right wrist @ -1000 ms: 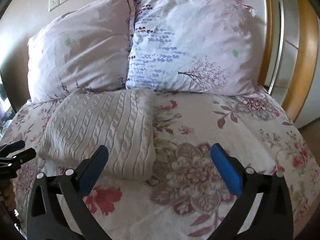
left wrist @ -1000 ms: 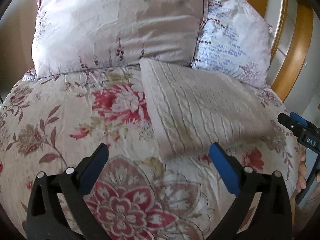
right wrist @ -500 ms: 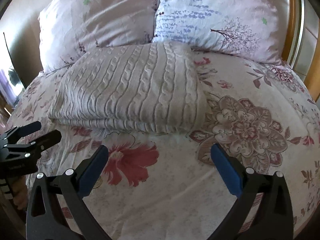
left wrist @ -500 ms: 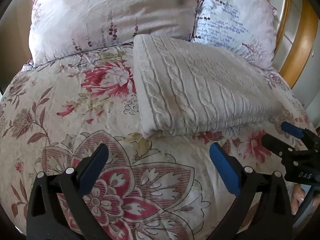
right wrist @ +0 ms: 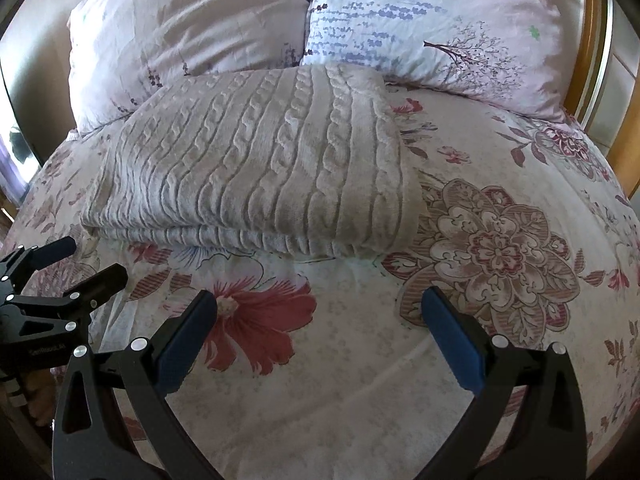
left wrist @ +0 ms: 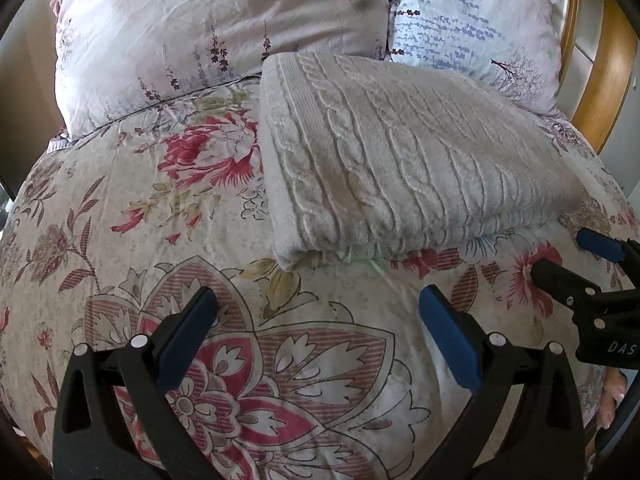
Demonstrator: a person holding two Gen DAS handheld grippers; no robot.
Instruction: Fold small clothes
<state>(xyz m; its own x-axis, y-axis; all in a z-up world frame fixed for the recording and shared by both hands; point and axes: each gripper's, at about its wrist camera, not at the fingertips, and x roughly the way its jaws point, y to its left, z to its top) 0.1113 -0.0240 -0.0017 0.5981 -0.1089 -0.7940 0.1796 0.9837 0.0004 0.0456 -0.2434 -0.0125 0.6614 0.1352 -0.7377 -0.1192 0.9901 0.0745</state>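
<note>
Right now both sets of fingers stand spread wide and hold nothing. The left gripper (left wrist: 316, 336) hovers over the floral bedspread (left wrist: 120, 240) just short of the near-left corner of the folded cable-knit sweater (left wrist: 400, 160); its blue-padded fingers (left wrist: 192, 328) touch no cloth. The right gripper (right wrist: 320, 336) hangs likewise, just short of the sweater's near-right corner, and also shows at the right edge of the left view.

The sweater lies on the bed as a thick, squarish bundle, its far edge against the two pillows (right wrist: 420, 20). Along its near edge at least two stacked layers show, so the fold looks largely done. My judgement is that this is either a last check or the lead-in to one more fold. If another fold is meant, each gripper must go forward and down to its own corner of the near edge, slip one finger under all the layers, close, and lift both sides evenly so the stack does not slide apart.

The knit is pale grey-beige, plush and heavy-looking, with raised rope-like cables running front to back. It will likely sag and compress in a pinch. The bedspread is thin, smooth printed cotton, faintly creased; the pillows are puffy and wrinkled.
</note>
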